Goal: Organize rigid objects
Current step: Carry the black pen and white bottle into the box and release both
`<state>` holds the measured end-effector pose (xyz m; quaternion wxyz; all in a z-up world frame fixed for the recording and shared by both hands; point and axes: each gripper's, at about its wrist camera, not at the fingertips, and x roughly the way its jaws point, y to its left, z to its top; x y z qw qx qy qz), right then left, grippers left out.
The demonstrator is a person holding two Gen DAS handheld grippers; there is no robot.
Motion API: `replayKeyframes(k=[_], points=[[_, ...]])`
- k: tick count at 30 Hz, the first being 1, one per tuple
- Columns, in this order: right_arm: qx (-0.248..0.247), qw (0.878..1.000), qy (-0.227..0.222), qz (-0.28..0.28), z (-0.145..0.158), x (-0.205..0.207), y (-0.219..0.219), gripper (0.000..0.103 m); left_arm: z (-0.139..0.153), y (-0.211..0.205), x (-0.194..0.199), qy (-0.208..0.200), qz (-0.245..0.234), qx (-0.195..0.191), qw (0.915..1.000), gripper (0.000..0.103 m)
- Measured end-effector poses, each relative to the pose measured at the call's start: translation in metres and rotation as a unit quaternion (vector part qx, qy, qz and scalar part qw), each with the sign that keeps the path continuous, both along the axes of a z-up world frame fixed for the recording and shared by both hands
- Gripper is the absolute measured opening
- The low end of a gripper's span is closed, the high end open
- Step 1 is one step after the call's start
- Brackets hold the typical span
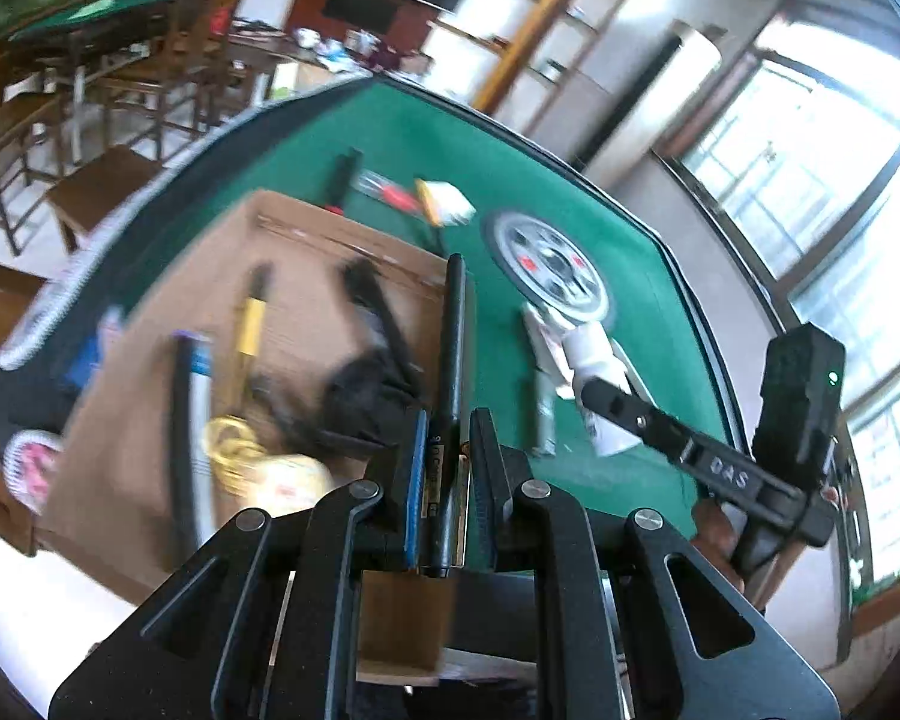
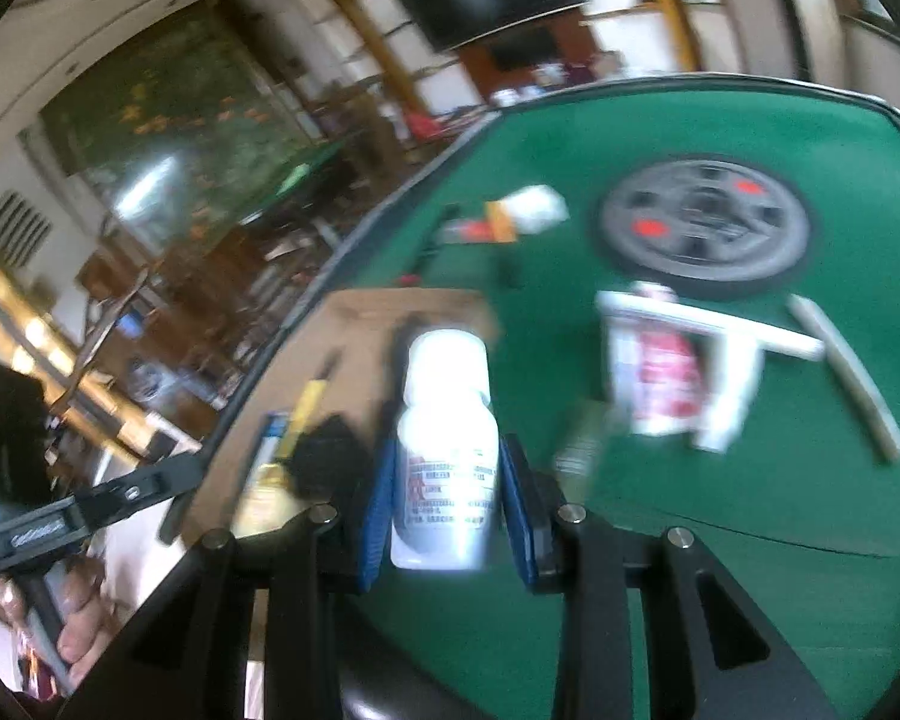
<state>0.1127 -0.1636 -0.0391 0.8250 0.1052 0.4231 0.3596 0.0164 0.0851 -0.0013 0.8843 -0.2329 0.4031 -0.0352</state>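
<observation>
both angled downward, left gripper [image 1: 444, 450] clamps a pen, right gripper [image 2: 447, 480] a bottle.

Each camera sits just behind its own gripper and looks forward and down along the fingers at the green table [image 1: 342, 138]. The left wrist view looks across the cardboard box [image 1: 306, 312]; the right wrist view faces the felt further right. Both share the box [image 2: 360, 324], the round disc [image 1: 549, 267] [image 2: 705, 225] and the room behind.

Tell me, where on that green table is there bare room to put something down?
The green felt nearest the right claw, below the white packets, is bare. So is the strip beyond the round disc toward the far edge. The cardboard sheet is crowded with tools, and small items cluster between it and the disc.
</observation>
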Motion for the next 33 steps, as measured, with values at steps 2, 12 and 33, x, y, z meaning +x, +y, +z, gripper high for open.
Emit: replayKeyframes(k=[2,12,33], points=[[-0.005,1.000,-0.001,0.014,0.001,0.001,0.024,0.034,0.000,0.018,-0.003,0.000,0.018,-0.005,0.9998,0.014],[-0.035,0.999,0.020,0.031,-0.014,0.029,0.093,0.034,-0.020,0.071,0.002,0.022,0.064,-0.019,0.9975,0.014],[-0.110,0.994,-0.013,-0.006,-0.040,0.051,0.120,0.033,-0.076,0.081,0.082,0.114,0.071,0.042,0.9901,0.014]])
